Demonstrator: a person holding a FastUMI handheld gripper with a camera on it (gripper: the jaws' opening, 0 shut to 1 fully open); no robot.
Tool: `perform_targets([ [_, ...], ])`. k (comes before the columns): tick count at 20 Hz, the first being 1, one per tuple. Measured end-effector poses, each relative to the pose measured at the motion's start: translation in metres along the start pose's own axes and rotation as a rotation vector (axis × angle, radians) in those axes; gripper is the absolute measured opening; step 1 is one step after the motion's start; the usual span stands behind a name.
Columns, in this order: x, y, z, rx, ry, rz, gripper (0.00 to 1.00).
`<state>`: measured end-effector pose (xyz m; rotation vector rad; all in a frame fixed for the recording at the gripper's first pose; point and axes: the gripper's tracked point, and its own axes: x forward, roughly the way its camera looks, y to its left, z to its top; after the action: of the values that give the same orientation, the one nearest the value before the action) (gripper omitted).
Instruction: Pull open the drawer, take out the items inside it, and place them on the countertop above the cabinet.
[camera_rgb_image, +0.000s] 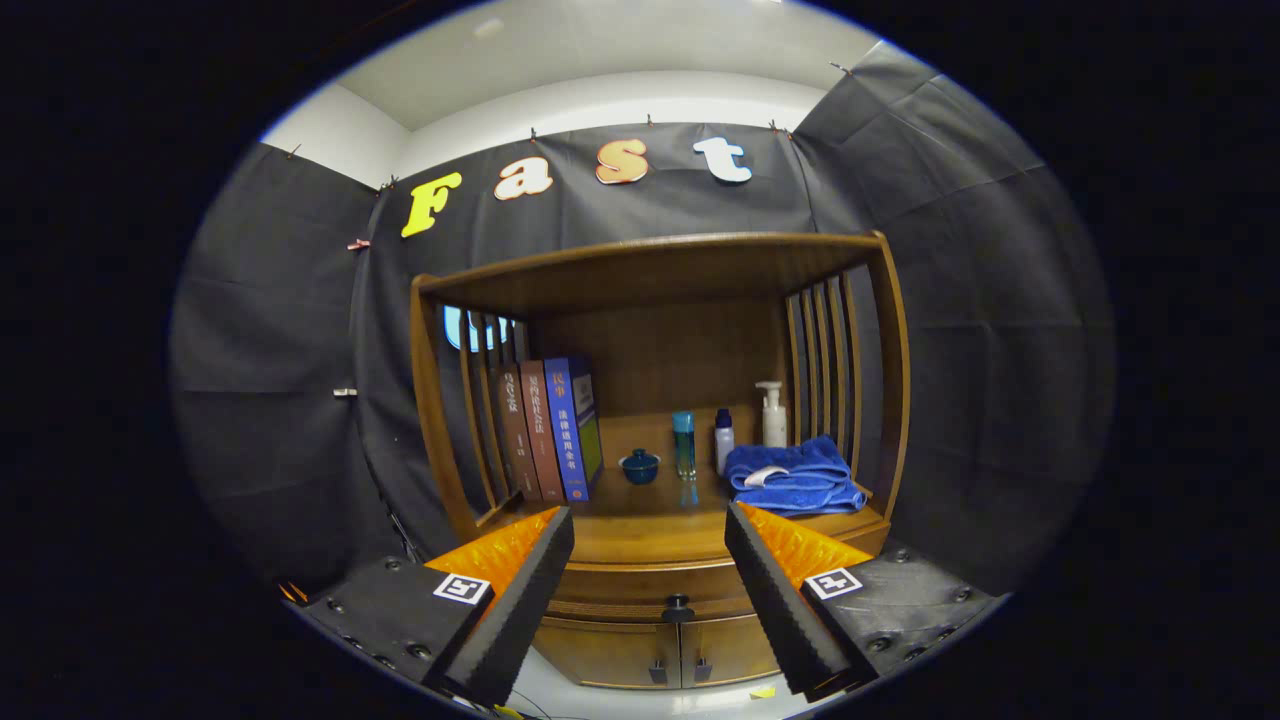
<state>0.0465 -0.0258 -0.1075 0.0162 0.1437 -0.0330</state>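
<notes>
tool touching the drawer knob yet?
Apart. In the gripper view the open tool frames the drawer knob, with cabinet front showing between each finger and the knob.

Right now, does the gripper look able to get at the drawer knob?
Probably yes: the gripper is open, the drawer knob sits ahead between its fingers, and nothing stands between them. The drawer is closed.

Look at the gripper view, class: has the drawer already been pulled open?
No: the drawer sits flush under the countertop, its knob untouched between the open tongs.
</notes>
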Motion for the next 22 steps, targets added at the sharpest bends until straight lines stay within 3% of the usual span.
perform_targets([
  [13, 0.100, -0.027, -0.154, 0.009, 0.236, -0.041, 0.99],
  [20, 0.123, -0.037, -0.220, 0.030, 0.360, -0.061, 0.93],
  [22, 0.125, -0.041, -0.234, 0.033, 0.395, -0.069, 0.83],
])
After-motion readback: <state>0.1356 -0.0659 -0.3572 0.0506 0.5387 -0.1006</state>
